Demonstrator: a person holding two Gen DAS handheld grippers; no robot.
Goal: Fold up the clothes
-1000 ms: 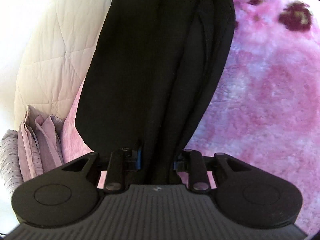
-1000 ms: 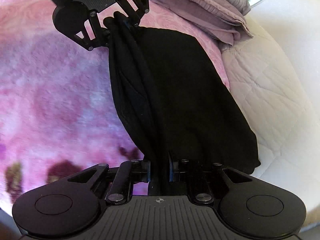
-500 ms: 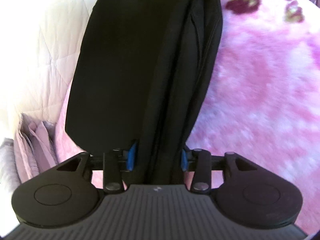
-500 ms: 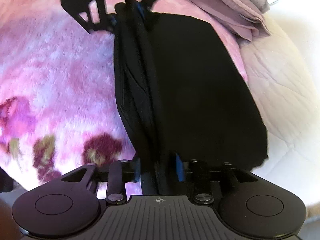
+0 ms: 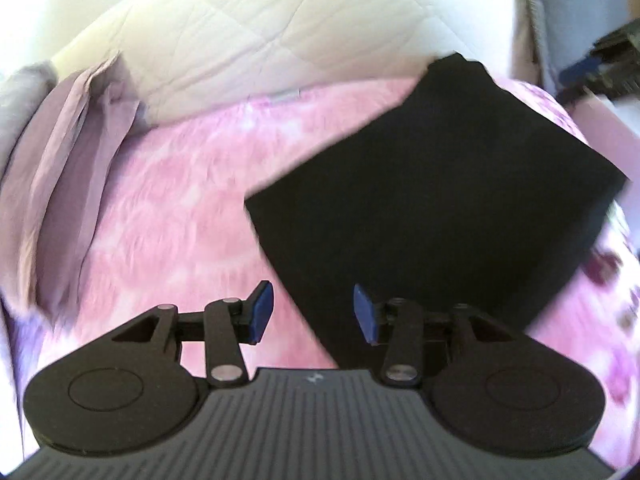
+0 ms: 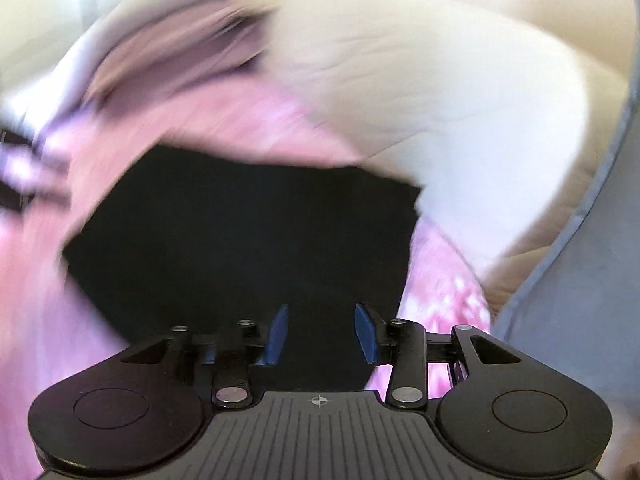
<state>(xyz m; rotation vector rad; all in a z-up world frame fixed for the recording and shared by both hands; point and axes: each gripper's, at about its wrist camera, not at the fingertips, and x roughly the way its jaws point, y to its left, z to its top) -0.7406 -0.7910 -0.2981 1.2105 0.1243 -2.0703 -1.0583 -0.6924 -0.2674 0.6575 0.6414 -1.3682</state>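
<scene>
- Two blue pads of the left gripper (image 5: 310,312) stood apart at the bottom centre of the left wrist view, nothing between them; the jaws had just been opening and held no cloth.
- The folded black garment (image 5: 440,200) lay flat as a tilted square at centre right, one corner reaching the cream quilted cover (image 5: 260,40) at the top and its lower left edge running down past the right pad.
- Open pink plush blanket (image 5: 168,208) filled the centre left, bounded by mauve folded bedding (image 5: 68,152) along the left edge.
- Part of the right gripper (image 5: 600,68) showed blurred at the upper right.
- In the right wrist view, heavily blurred, the right gripper (image 6: 320,334) also had its pads apart, having just been opening, clear of the fabric and pointing steeply down.
- The black garment (image 6: 240,240) spread across the middle, its right edge meeting the pink blanket (image 6: 444,288) and the cream cover (image 6: 440,120) above.
- A grey surface (image 6: 592,280) closed off the right side.
</scene>
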